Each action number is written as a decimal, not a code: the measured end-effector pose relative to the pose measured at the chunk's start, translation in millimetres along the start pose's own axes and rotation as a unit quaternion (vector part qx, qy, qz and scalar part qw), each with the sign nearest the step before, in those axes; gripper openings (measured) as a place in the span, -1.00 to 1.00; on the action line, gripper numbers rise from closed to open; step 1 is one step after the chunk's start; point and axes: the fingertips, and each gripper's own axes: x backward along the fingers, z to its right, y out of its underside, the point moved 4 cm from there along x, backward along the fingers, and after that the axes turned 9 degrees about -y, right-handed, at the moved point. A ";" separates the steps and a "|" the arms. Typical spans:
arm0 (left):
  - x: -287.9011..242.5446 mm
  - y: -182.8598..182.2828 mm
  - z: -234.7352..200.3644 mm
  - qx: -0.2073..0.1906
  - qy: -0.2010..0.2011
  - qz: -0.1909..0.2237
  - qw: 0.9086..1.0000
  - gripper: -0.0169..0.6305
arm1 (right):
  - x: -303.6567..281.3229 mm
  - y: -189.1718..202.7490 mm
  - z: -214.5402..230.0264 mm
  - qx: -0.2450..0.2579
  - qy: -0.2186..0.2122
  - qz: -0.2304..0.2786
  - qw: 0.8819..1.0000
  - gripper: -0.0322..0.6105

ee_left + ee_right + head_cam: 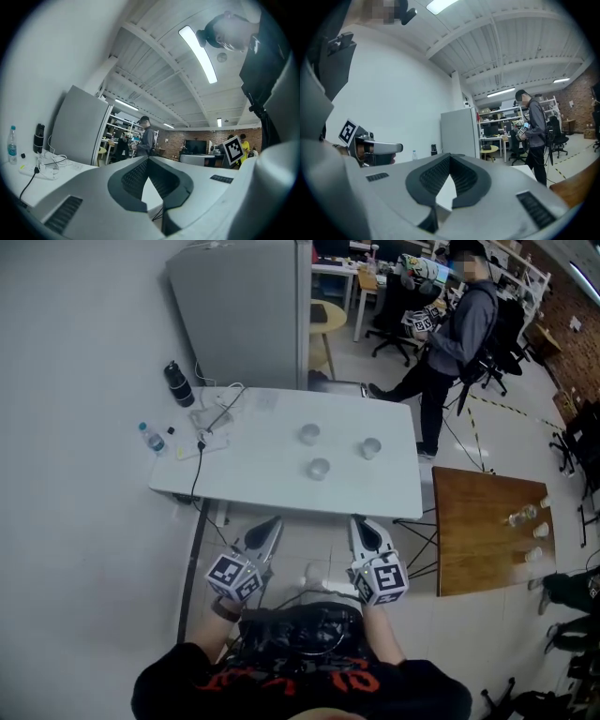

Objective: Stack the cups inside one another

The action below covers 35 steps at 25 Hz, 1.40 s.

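Note:
Three small clear cups stand apart on the white table: one at the back, one to the right, one nearest me. Both grippers are held level in front of the table's near edge, short of the cups. My left gripper is shut with nothing between its jaws, and its tips meet in the left gripper view. My right gripper is likewise shut and empty, its tips meeting in the right gripper view. No cup shows in either gripper view.
A black bottle, a water bottle and a power strip with cables lie on the table's left end. A grey cabinet stands behind. A person stands at the back right. A wooden table is on the right.

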 end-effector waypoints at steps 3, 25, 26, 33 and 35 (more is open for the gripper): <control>-6.3 2.8 -16.1 0.016 -0.020 -0.006 1.000 -0.95 | -21.8 4.1 7.4 -0.001 -0.017 -0.010 1.000 -0.88; -157.0 -27.0 -106.3 0.005 -0.080 -0.032 0.996 -0.95 | -144.0 -3.0 144.9 -0.029 -0.051 -0.025 0.998 -0.88; -159.1 -26.6 -111.8 0.008 -0.081 -0.033 0.996 -0.95 | -149.1 -2.5 145.5 -0.029 -0.047 -0.027 0.998 -0.88; -162.9 -27.1 -148.1 0.033 -0.059 -0.046 0.997 -0.95 | -187.0 5.4 139.1 -0.043 -0.053 -0.018 0.998 -0.88; -163.4 -28.1 -156.4 0.038 -0.053 -0.045 0.997 -0.95 | -197.7 5.8 134.9 -0.037 -0.061 -0.022 0.997 -0.88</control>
